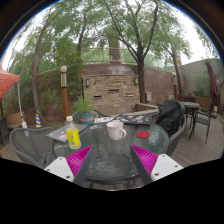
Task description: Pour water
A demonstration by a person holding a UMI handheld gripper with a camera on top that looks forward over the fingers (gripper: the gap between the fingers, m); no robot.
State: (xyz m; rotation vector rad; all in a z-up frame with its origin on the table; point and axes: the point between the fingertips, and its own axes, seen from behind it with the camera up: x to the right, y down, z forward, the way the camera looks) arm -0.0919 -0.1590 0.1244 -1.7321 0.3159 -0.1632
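gripper (113, 160) was open, nothing held | yellow bottle (72, 135) and white mug (116, 130) sat ahead on glass table (110, 165) | probably lining up for the bottle

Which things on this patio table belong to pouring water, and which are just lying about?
For the job: yellow bottle, white mug, gripper, fingers open, holding nothing.

Lying about: teal bowl, red item, black bag on chair.

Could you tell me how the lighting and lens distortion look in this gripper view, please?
Gripper view: soft outdoor daylight under trees, bright sky patches overhead; fisheye bending curves the brick wall and glass table; the yellow-capped bottle and white mug stay reasonably clear beyond the open gripper.
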